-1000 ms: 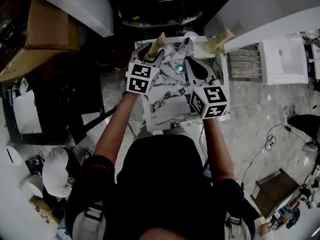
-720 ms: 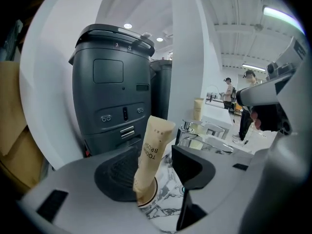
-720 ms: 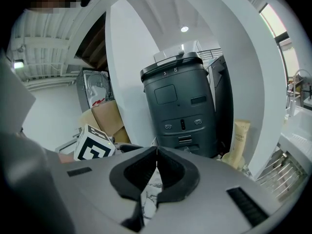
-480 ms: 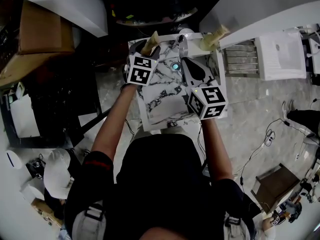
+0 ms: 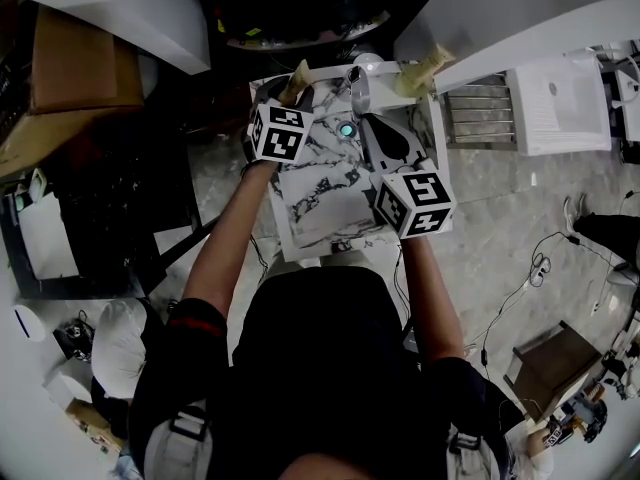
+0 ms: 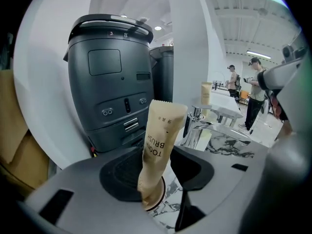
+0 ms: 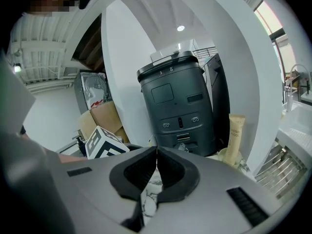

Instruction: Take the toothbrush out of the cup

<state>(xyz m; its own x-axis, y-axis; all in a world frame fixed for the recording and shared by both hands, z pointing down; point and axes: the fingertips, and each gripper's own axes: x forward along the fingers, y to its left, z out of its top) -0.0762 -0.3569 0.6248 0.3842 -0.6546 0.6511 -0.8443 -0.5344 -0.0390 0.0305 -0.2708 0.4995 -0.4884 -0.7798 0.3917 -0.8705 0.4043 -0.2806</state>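
We see the beige paper-wrapped toothbrush (image 6: 160, 140) standing nearly upright, leaning a little, in a small round cup (image 6: 158, 202) of which only the rim shows. In the head view this cup sits at the far left corner of the white table top with grey marble veining (image 5: 320, 193). The packet rises between the jaws of the left gripper (image 6: 165, 172). Those jaws have just been closing a little, yet they stand wide apart and we make out no pad pressing on the wrapper. The right gripper (image 7: 156, 155) hangs over the middle of the same table, its jaws closed together with nothing between them. Just beyond the toothbrush we see a chrome tap (image 6: 196, 126), and behind the table a tall dark grey plastic machine with small buttons on its front (image 6: 109, 82). A second beige packet (image 7: 236, 130) stands at the table's far right corner. Two people (image 6: 253, 94) stand well apart in the bright room behind.
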